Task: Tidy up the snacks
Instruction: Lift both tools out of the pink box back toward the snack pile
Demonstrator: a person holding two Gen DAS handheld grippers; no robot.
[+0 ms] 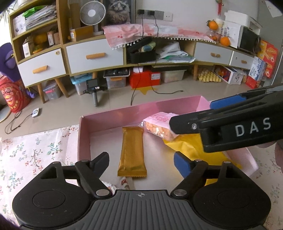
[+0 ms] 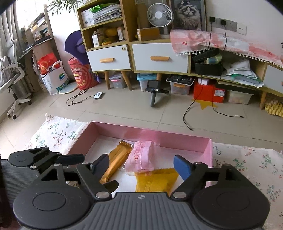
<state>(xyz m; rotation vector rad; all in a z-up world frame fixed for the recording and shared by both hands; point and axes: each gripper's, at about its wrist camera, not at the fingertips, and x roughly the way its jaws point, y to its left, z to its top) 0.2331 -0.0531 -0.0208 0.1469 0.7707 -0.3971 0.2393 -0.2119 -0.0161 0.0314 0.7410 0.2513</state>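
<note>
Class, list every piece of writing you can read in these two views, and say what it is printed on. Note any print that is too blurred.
"DAS": white letters on the right tool, seen from the left wrist.
Pink bag: red print, too blurred.
Red bag on floor: unreadable.
Red box label: too small.

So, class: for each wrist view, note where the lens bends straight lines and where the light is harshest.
Left wrist view: the cabinet bows into an arc, the corners go dark, and light is even. Right wrist view: the window at top left is blown out, and the pink box rim curves slightly.
</note>
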